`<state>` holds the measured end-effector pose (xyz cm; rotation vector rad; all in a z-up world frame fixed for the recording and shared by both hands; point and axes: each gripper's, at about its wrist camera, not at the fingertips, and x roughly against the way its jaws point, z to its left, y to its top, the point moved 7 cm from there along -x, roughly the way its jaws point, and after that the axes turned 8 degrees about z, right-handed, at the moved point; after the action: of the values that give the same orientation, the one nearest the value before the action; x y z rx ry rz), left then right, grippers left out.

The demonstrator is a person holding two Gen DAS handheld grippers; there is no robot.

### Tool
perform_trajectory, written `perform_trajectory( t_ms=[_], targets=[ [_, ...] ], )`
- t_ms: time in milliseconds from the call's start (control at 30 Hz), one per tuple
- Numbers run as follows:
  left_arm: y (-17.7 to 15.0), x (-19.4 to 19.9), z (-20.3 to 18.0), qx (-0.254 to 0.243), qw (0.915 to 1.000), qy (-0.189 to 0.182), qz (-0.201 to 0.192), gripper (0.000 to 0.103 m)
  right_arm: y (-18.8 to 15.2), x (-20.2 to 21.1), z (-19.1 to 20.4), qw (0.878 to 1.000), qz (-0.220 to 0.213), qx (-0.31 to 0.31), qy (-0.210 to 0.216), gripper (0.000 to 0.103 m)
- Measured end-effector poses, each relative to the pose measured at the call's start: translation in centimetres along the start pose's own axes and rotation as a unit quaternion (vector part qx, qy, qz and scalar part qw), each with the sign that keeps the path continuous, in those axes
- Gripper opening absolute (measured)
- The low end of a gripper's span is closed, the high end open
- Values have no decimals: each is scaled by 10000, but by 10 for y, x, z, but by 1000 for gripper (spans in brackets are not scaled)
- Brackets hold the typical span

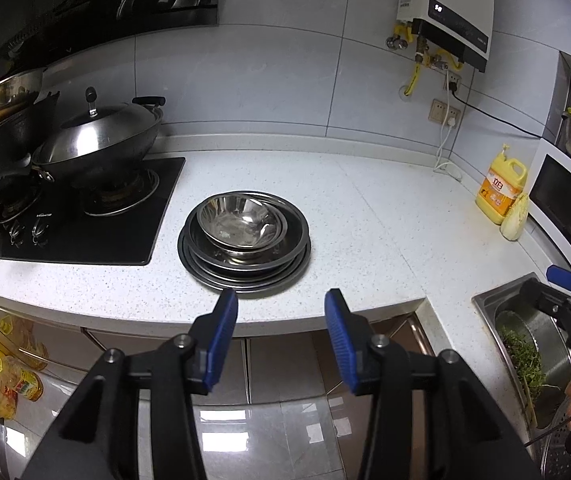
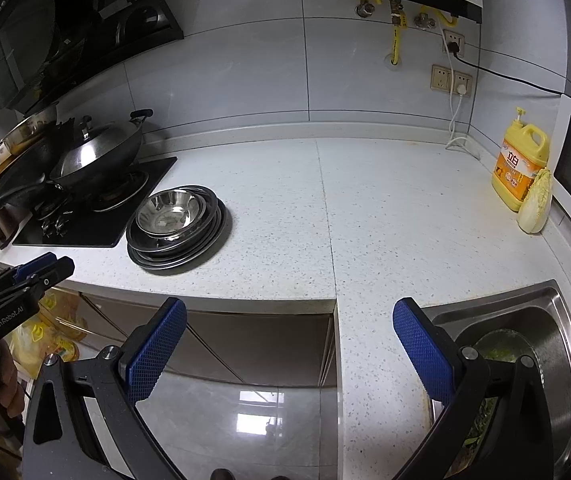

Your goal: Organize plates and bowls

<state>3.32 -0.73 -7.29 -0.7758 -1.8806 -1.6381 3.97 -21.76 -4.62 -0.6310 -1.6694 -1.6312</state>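
Centrally, frame mid: nested stack of round shiny steel bowls and plates (image 1: 244,240) on speckled white stone countertop (image 1: 365,220). Left gripper (image 1: 281,300) & right gripper (image 2: 289,316): blue ribbed pads apart, nothing between.

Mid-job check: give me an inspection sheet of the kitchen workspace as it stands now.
Surface: white speckled countertop, faint stains near the sink.
Job's things: steel bowls nested on stacked plates, beside the gas hob.
Clutter: detergent jug, napa cabbage, lidded wok.
Grippers: left gripper and right gripper both open, jaws empty, short of the counter edge.
Cables: black and white cords plugged in at wall sockets.
Surroundings: microwave, water heater, greens in sink.
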Motion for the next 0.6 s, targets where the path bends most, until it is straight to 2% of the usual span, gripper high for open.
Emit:
perform_trajectory(
  t_ms=[167,400,600],
  targets=[
    [1,-4,-4,-73,10000,-14,33,44,-2,-1,-4,10000,18,-27,-18,102],
    [2,-8,-5,19,10000,29,71,58,-3,-3,-11,9999,49,-80,-36,102],
    [2,-8,-4,19,9999,155,41,59,-5,-3,-15,9999,61,-126,-31,102]
  ],
)
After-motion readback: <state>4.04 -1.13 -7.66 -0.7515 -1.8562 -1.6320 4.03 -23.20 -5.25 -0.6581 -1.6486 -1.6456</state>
